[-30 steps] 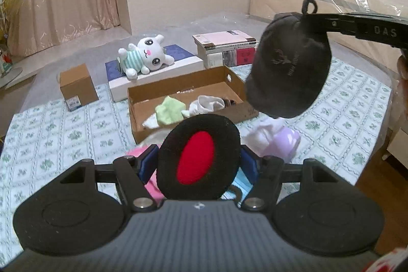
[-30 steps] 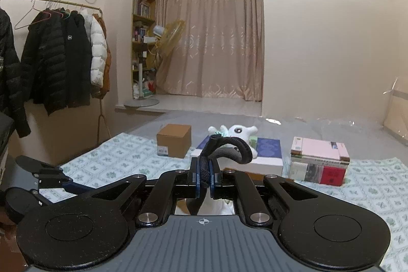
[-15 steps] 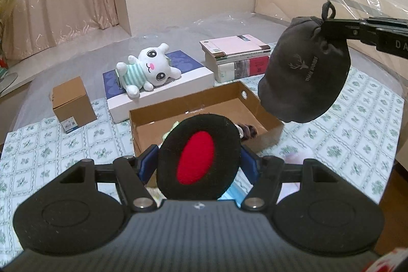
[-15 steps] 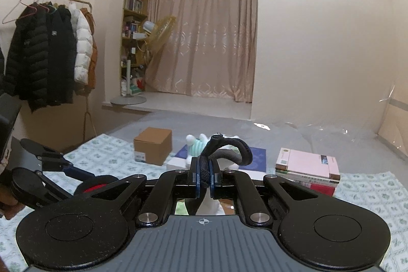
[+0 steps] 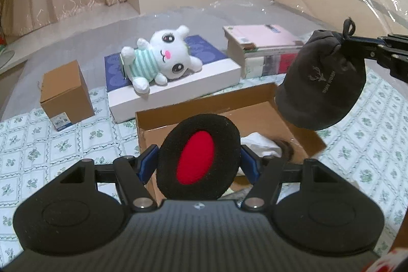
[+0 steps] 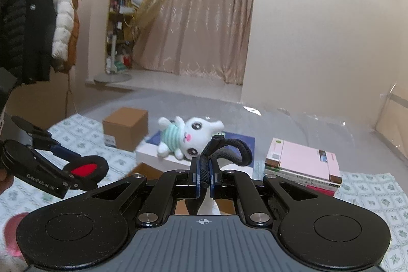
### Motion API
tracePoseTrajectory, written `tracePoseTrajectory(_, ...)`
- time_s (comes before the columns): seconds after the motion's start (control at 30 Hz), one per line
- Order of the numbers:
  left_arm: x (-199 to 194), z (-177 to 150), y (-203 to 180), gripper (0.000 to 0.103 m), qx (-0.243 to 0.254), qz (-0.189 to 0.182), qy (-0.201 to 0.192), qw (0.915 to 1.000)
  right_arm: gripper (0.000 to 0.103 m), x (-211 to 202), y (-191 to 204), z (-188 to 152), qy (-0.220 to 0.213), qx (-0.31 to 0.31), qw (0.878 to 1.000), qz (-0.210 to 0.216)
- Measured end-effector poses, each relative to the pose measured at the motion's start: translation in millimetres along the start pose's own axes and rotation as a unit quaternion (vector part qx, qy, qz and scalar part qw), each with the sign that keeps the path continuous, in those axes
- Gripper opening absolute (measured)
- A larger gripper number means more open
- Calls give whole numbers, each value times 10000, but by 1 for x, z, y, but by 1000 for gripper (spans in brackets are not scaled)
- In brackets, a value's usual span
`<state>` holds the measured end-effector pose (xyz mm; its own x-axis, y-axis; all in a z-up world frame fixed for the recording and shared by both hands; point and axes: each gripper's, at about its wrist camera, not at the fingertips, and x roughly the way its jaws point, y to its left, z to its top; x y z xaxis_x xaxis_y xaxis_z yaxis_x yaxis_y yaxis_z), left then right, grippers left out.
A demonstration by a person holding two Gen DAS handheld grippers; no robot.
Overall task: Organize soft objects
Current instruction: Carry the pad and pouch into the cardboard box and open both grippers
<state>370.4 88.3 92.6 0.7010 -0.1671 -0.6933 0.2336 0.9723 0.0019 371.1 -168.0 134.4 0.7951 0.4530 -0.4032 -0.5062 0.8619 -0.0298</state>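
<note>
My left gripper (image 5: pixel 199 160) is shut on a round soft pad (image 5: pixel 197 144), black with a red oval centre, held upright between the blue fingers. It hangs over the near end of an open cardboard box (image 5: pixel 229 103) that holds a white cloth (image 5: pixel 260 144) and a dark item. My right gripper (image 6: pixel 204 177) is shut on the black drawstring (image 6: pixel 229 147) of a dark grey pouch (image 5: pixel 321 91). The pouch dangles above the box's right end. In the right wrist view the left gripper (image 6: pixel 84 170) with the pad shows at the left.
A white plush rabbit (image 5: pixel 163 60) lies on a flat white and blue box (image 5: pixel 178 91) behind the cardboard box. A small brown carton (image 5: pixel 66 93) stands to the left, a stack of books (image 5: pixel 265 45) to the right. Coats (image 6: pixel 38 24) hang far left.
Both grippers have moved forward over the bed towards the cardboard box, carrying the pad and the pouch. The loose clothes near the front have dropped out of view.
</note>
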Motion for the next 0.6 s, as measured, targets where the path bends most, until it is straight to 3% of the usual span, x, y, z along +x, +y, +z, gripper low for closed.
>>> tracePoseTrajectory(0.5, 94, 4, 6, 67, 223, 69, 482, 9986, 7, 83, -9, -30, 569, -74, 9983, -110)
tracePoseTrajectory(0.6, 104, 4, 6, 80, 237, 55, 541, 9982, 7, 97, -9, -38, 788, 10, 9969, -30)
